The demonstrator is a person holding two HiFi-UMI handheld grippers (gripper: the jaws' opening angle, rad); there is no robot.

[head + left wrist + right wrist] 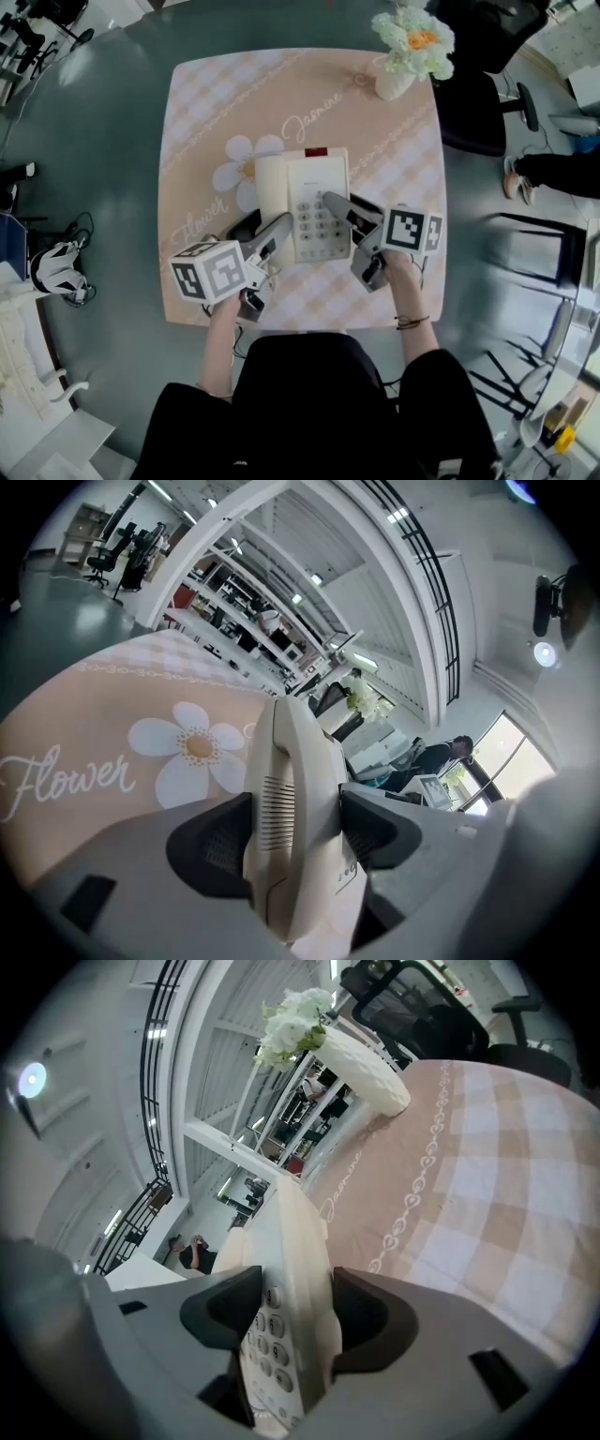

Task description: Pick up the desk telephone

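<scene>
On the table (197, 112), left tongs (295, 829) and right tongs (283, 1314) clamp the telephone (317, 202).

Look: cream desk telephone (305, 202), a boxy base with a grey-buttoned keypad (319, 225) and a small red patch (316, 151) at its far edge
Handset: the handset (270, 187) lay along the base's left side, its slotted grille showing
Pose: keypad up, long axis running away from the person
Place: middle of the peach checked table (187, 112), partly over a printed white daisy (234, 164); whether it touched the cloth could not be told
Hold: left gripper (295, 832) clamped the handset's near end; right gripper (286, 1312) clamped the base's right edge by the keypad
</scene>
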